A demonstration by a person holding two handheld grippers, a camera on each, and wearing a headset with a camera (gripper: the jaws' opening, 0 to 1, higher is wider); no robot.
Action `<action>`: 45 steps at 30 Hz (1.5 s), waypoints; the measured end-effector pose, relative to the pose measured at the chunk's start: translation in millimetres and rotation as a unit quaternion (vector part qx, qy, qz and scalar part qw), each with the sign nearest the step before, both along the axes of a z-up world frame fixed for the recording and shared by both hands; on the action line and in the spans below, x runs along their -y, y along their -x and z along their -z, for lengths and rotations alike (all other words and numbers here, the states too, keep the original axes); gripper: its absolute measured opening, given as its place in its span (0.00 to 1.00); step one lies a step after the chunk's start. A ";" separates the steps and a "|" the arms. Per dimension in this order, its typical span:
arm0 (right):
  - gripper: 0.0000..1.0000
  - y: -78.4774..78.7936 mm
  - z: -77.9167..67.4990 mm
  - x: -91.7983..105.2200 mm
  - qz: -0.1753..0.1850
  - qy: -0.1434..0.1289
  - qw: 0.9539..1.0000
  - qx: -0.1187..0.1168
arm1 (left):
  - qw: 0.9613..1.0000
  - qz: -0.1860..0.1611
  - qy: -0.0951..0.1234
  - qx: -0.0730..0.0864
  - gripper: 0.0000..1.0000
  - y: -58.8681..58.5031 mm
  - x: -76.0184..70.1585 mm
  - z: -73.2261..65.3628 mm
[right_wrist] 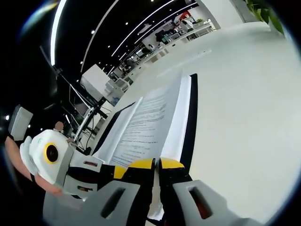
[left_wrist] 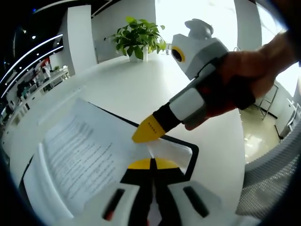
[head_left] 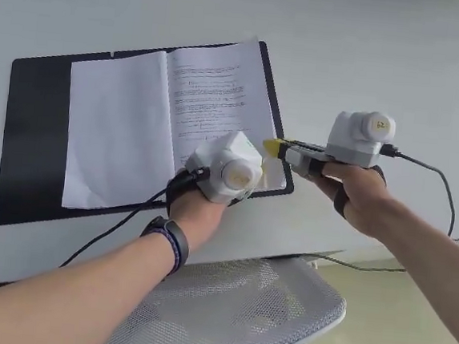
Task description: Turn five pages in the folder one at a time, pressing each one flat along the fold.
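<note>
**Head view:** the folder lies open on the white desk, black cover flat, with a printed page on its right-hand side. My left claw sits over that page's lower corner, near the desk's front edge. My right claw points its yellow tip at the page's outer edge, just beside the left.

**Left gripper view:** my left claw has its yellow tips pressed together above the page's white corner. I cannot tell whether paper is caught between them. The right claw comes in from the right, its tip a single closed wedge touching or just above the sheet.

**Right gripper view:** my right claw has its tips drawn narrow, a thin dark line between them, aimed along the printed page. I cannot confirm a grip on paper here either.

**Likely trouble:** both claws are crowded at one corner, so pulling in opposing directions could crease or tear the sheet. A pinch could take two sheets at once. A hard lift could drag the folder across the smooth desk.
</note>
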State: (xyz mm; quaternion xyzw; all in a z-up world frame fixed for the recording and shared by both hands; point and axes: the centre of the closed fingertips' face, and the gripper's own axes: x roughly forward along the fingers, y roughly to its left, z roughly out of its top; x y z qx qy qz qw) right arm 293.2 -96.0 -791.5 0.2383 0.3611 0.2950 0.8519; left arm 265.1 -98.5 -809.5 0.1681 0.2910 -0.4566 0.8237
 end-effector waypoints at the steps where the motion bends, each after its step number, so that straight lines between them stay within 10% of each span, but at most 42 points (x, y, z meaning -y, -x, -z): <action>1: 0.01 0.0 -0.2 0.0 0.000 0.001 1.000 0.000 | 1.000 -0.002 0.001 -0.003 0.00 -0.1 -0.1 0.0; 19: 0.00 1.0 -5.5 1.8 0.003 -0.002 1.000 0.003 | 0.998 0.003 0.022 -0.053 0.31 12.7 -5.2 -10.6; 45: 0.00 3.6 -31.9 -0.5 0.001 -0.012 1.000 0.018 | 0.997 -0.037 0.054 -0.031 0.56 5.8 -75.0 -67.0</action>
